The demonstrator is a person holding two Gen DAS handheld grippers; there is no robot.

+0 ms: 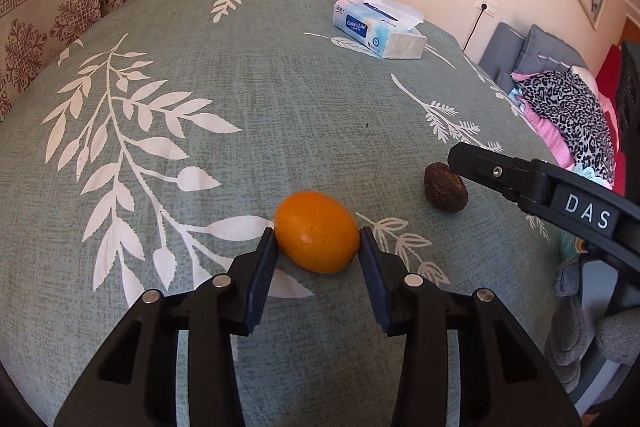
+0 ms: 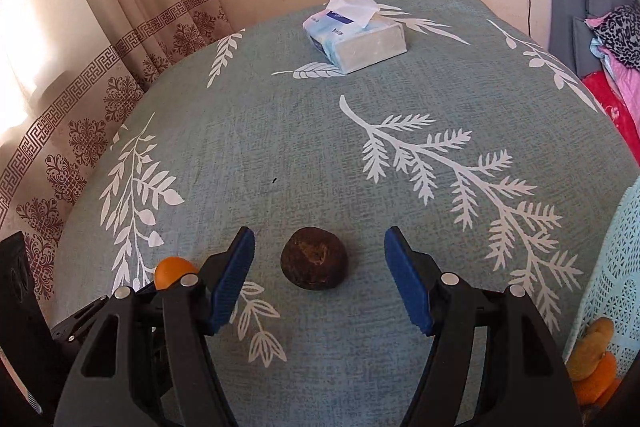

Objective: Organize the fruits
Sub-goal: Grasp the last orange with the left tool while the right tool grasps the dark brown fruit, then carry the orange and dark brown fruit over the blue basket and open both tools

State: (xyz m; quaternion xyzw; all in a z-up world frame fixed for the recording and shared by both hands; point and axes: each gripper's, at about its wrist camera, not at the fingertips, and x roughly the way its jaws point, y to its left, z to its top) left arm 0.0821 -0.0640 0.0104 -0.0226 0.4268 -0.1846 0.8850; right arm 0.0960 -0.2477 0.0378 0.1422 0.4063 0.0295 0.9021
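Left gripper (image 1: 318,241) has its pads touching both sides of the orange fruit (image 1: 317,231), which sits on the tablecloth (image 1: 280,99); looks clamped. Right gripper (image 2: 320,269) is spread wide w/ the dark brown fruit (image 2: 314,263) between its pads, untouched. Risk: round fruit (smooth skin) may squirt out if squeezed off-centre and roll toward the table edge.

One orange fruit (image 1: 317,231), one dark brown fruit (image 2: 314,264), one tissue pkg (image 1: 378,25), two grippers: left (image 1: 318,247), right (image 2: 320,259).
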